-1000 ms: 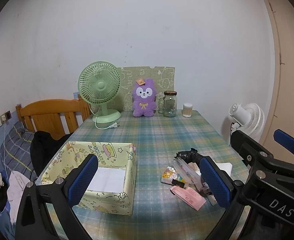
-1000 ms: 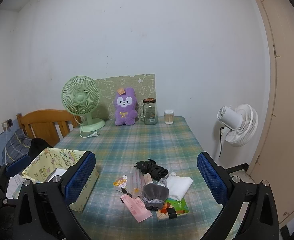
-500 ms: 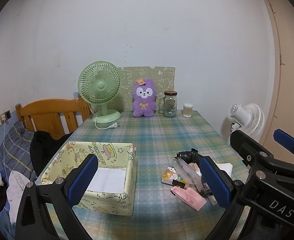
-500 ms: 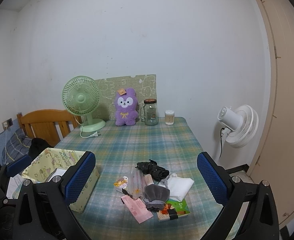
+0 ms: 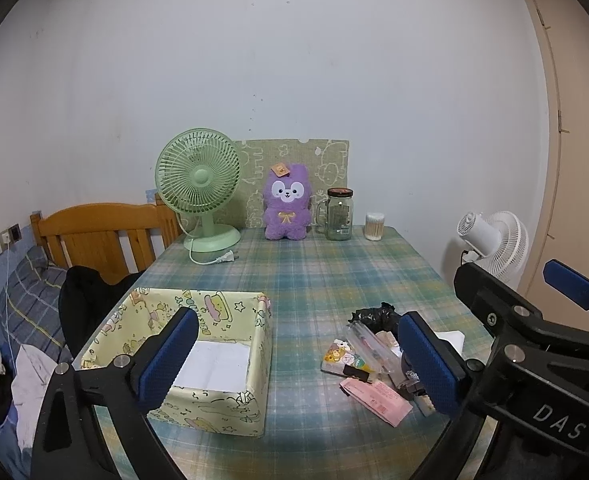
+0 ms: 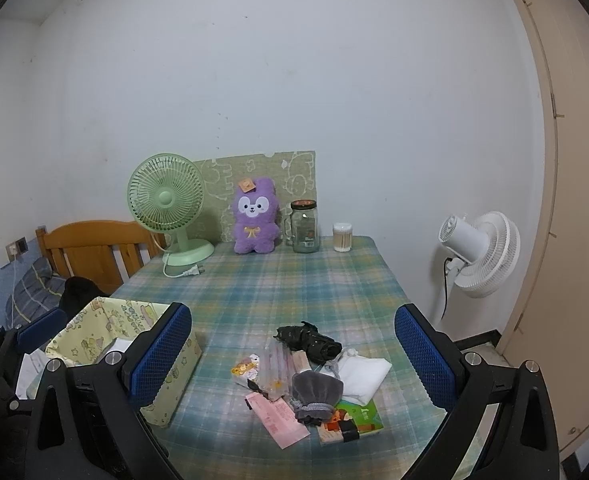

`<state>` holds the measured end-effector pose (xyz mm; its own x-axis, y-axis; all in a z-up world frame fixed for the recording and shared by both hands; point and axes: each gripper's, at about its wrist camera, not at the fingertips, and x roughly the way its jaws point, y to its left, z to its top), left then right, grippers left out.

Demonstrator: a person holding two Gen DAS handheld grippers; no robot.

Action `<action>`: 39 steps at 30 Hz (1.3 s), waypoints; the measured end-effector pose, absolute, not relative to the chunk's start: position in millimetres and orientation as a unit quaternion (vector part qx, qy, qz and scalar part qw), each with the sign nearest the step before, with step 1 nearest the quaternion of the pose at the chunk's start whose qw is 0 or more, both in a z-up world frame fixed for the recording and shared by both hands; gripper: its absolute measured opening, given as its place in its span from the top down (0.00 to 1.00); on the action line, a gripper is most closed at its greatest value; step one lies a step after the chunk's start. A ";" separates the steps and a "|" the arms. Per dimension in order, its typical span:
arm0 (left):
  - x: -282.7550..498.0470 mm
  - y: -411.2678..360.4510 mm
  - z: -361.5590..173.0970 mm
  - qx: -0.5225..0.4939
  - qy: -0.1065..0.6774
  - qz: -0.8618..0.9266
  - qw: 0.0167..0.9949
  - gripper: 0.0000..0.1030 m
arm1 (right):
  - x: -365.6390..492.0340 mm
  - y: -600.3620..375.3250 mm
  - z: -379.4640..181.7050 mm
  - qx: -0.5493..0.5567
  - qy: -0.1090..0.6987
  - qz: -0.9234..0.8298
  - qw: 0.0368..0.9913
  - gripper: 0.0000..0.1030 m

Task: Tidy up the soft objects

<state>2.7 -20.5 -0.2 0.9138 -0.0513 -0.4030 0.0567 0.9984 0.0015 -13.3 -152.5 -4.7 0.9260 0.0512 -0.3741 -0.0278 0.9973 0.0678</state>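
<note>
Grey pouch: at 6 o'clock on the surface, in a pile right of the box. Judged light, limp, crushable; best pinched at its gathered neck. Left tongs and right tongs: both spread wide, holding nothing.

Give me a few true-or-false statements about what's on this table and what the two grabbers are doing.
1. The yellow fabric box is packed with soft things. False: only a white sheet shows on its floor.
2. The purple plush toy stands upright between the green fan and the glass jar. True.
3. The right gripper grips the grey pouch. False: it is open, holding nothing.
4. The left gripper is open. True.
5. The green fan's plug lies loose on the tablecloth. True.
</note>
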 end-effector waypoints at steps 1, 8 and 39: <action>3.1 -20.8 -0.4 0.007 0.206 -0.028 0.978 0.02 | -13.1 -152.4 -4.9 0.030 0.191 0.021 0.981 0.00; 4.8 -26.3 -2.3 0.013 0.203 -0.027 0.979 0.05 | -11.2 -153.5 -7.0 0.028 0.192 0.017 0.981 0.00; 57.2 -81.8 -56.8 0.038 0.274 -0.065 0.959 0.08 | 38.0 -188.3 -67.1 0.029 0.249 0.023 0.968 0.03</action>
